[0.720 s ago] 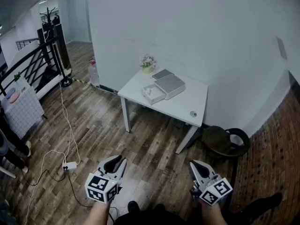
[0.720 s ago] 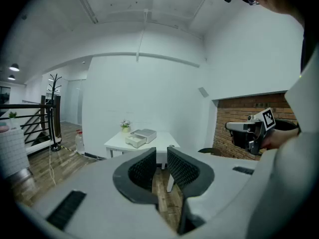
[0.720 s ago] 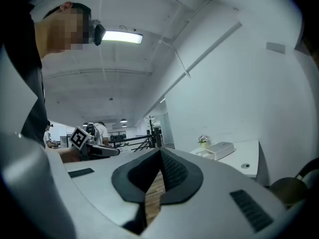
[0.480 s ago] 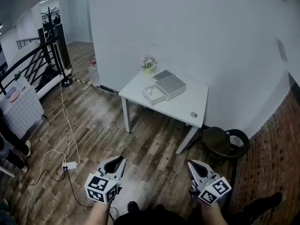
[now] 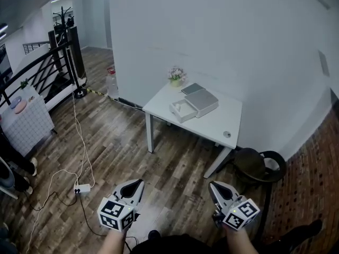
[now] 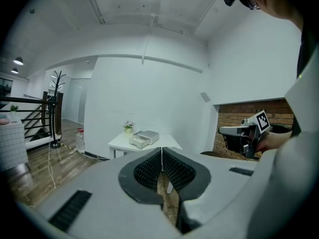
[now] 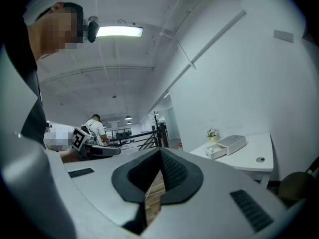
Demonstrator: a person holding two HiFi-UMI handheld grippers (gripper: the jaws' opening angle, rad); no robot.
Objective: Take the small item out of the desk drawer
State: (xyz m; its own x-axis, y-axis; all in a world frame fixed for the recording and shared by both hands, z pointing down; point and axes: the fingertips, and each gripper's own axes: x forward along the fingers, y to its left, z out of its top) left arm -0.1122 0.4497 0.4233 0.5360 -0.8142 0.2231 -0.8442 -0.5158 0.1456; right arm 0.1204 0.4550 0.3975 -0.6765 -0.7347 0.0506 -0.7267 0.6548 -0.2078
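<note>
Hovering low and near with left gripper (image 5: 134,186) and right gripper (image 5: 215,188) both pinched together, empty, well apart from small item (image 7: 211,149) in open drawer (image 5: 183,110) on far table (image 5: 217,125).

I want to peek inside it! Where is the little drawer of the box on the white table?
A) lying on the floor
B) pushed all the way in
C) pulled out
C: the drawer sticks out in front of its grey box, and both sit on top of the white table.
</note>
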